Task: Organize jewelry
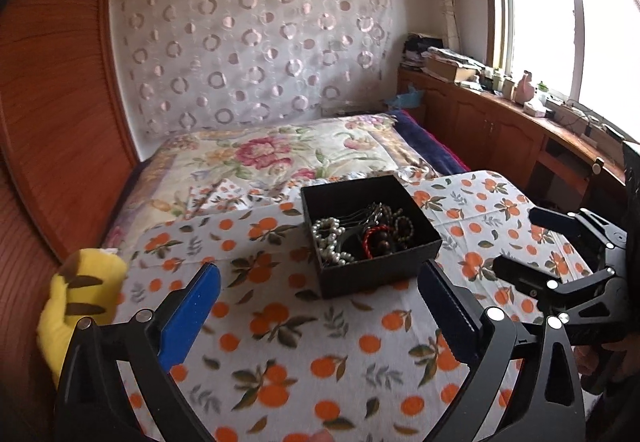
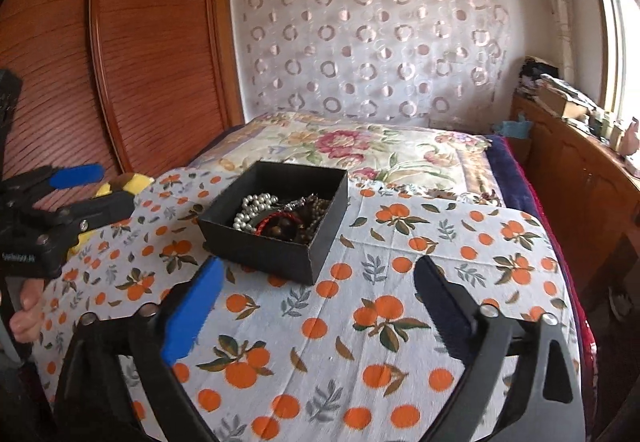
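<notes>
A black open box (image 1: 400, 270) stands on the orange-print cloth (image 1: 304, 358); it also shows in the right wrist view (image 2: 260, 254). It holds a white pearl string (image 1: 330, 238), a red bracelet (image 1: 374, 236) and dark bead bracelets (image 1: 402, 228). My left gripper (image 1: 318, 278) is open and empty, just short of the box's near wall. My right gripper (image 2: 316, 274) is open and empty, near the box's front corner. The right gripper also shows at the right in the left wrist view (image 1: 516, 242), and the left gripper at the left in the right wrist view (image 2: 96, 185).
A yellow plush toy (image 1: 80, 298) lies at the cloth's left edge. Behind the table is a bed with a floral quilt (image 1: 288, 153). A wooden wardrobe (image 2: 152, 41) stands left, a cluttered wooden cabinet (image 1: 500, 121) under the window right.
</notes>
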`<state>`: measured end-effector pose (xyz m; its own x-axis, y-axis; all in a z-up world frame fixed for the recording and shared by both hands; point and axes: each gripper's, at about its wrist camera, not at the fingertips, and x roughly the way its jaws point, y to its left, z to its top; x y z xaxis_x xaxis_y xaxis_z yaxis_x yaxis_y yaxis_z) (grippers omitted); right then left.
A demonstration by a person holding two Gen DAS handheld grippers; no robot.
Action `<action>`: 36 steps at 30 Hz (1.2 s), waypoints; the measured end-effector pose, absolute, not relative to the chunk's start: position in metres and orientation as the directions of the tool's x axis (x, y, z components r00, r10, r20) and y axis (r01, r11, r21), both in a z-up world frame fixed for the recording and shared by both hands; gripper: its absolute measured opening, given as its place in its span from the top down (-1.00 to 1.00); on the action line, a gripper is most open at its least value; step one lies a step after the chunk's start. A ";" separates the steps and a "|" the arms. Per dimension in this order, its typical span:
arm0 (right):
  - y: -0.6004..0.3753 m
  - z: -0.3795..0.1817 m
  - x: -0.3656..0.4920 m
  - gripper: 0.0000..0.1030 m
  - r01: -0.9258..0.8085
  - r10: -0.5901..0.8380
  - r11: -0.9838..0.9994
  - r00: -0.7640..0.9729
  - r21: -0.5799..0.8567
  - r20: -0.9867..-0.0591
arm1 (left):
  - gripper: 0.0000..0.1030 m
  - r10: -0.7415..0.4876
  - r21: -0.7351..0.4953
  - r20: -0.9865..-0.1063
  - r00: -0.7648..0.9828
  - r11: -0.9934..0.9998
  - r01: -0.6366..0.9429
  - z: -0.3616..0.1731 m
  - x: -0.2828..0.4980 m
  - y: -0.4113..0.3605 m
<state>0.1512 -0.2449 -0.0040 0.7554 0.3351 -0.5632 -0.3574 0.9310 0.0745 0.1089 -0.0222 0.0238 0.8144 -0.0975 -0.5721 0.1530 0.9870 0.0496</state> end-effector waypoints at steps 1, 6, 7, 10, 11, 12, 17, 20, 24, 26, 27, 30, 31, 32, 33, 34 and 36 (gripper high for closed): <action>-0.245 0.000 0.145 -0.95 -0.343 0.327 0.936 0.765 0.079 -0.555 | -0.85 -0.091 0.050 -0.568 0.818 0.988 0.145 0.025 0.104 -0.022; -0.247 0.011 0.119 -0.95 -0.311 0.313 0.946 0.788 0.097 -0.530 | -0.85 -0.082 0.033 -0.544 0.835 0.992 0.119 0.033 0.075 -0.015; -0.247 0.014 0.112 -0.95 -0.304 0.309 0.948 0.796 0.098 -0.520 | -0.85 -0.078 0.030 -0.543 0.836 0.993 0.113 0.033 0.070 -0.013; -0.247 0.022 0.097 -0.95 -0.288 0.300 0.952 0.815 0.103 -0.495 | -0.85 -0.072 0.017 -0.540 0.838 0.995 0.097 0.033 0.057 -0.008; -0.247 0.025 0.091 -0.95 -0.287 0.300 0.952 0.819 0.104 -0.488 | -0.85 -0.071 0.012 -0.541 0.838 0.996 0.092 0.033 0.054 -0.006; -0.246 0.027 0.088 -0.95 -0.285 0.298 0.953 0.822 0.103 -0.485 | -0.85 -0.070 0.005 -0.543 0.837 0.996 0.087 0.032 0.050 -0.004; -0.245 0.033 0.074 -0.95 -0.272 0.283 0.958 0.838 0.092 -0.467 | -0.85 -0.053 0.013 -0.538 0.842 0.997 0.071 0.028 0.041 0.000; -0.246 0.034 0.072 -0.95 -0.265 0.278 0.960 0.842 0.093 -0.463 | -0.85 -0.053 0.008 -0.534 0.844 0.998 0.068 0.027 0.039 0.003; -0.246 0.034 0.072 -0.95 -0.257 0.269 0.962 0.845 0.090 -0.461 | -0.85 -0.051 0.007 -0.530 0.846 0.998 0.065 0.028 0.036 0.005; -0.247 0.034 0.072 -0.95 -0.253 0.265 0.963 0.847 0.089 -0.461 | -0.85 -0.050 0.005 -0.528 0.848 0.998 0.062 0.029 0.037 0.006; -0.247 0.033 0.072 -0.95 -0.251 0.263 0.964 0.848 0.089 -0.461 | -0.85 -0.049 0.005 -0.528 0.848 0.998 0.061 0.029 0.036 0.006; -0.248 0.033 0.072 -0.95 -0.248 0.261 0.965 0.848 0.091 -0.462 | -0.85 -0.050 0.007 -0.528 0.848 0.998 0.063 0.029 0.036 0.006; -0.248 0.033 0.072 -0.95 -0.248 0.261 0.965 0.847 0.090 -0.462 | -0.85 -0.053 0.004 -0.528 0.847 0.998 0.065 0.029 0.036 0.007; -0.248 0.032 0.072 -0.95 -0.247 0.260 0.965 0.848 0.089 -0.462 | -0.85 -0.054 0.002 -0.528 0.847 0.998 0.065 0.029 0.036 0.006; -0.248 0.032 0.072 -0.95 -0.247 0.260 0.965 0.848 0.090 -0.462 | -0.85 -0.054 0.003 -0.528 0.848 0.998 0.066 0.029 0.036 0.006; -0.248 0.032 0.072 -0.95 -0.247 0.260 0.965 0.847 0.090 -0.463 | -0.85 -0.053 0.005 -0.527 0.848 0.998 0.066 0.029 0.035 0.006; -0.248 0.032 0.072 -0.95 -0.247 0.260 0.965 0.848 0.090 -0.462 | -0.85 -0.055 0.005 -0.526 0.849 0.998 0.067 0.030 0.035 0.006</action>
<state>0.0724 -0.2484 0.0320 0.8481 0.2598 -0.4619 -0.2467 0.9649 0.0899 0.0353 0.0063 0.0296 0.8486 -0.0546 -0.5263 0.0672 0.9977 0.0048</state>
